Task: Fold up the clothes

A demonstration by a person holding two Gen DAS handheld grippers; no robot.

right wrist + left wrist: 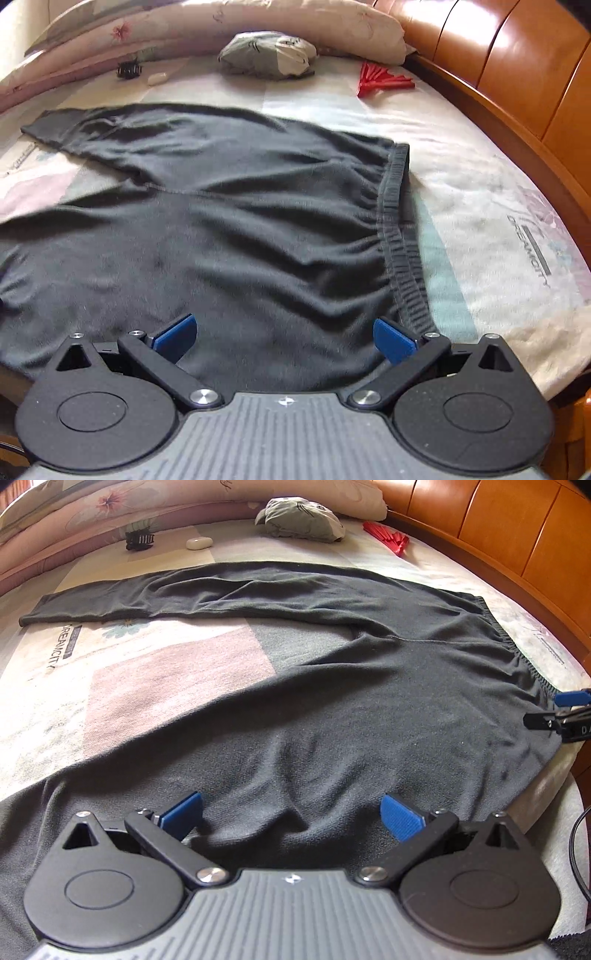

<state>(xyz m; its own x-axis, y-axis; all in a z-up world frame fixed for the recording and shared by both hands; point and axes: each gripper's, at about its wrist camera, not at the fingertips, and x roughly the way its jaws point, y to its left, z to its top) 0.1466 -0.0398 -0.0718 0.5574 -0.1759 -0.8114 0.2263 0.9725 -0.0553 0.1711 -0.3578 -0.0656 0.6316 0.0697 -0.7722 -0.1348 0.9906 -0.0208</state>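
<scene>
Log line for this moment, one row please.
stage: pre-grasp | left claw: open, over near trouser leg | right claw: open, near waistband | black trousers: flat on bed, unfolded

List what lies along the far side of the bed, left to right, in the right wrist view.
Black hair claw clip → small white case → bundled grey garment → red folding fan → wooden headboard.

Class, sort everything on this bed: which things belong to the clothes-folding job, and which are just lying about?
Belongs: black trousers, left gripper, right gripper.

Lying about: grey bundle, red sticks, black hair clip, white case, quilt.
</scene>
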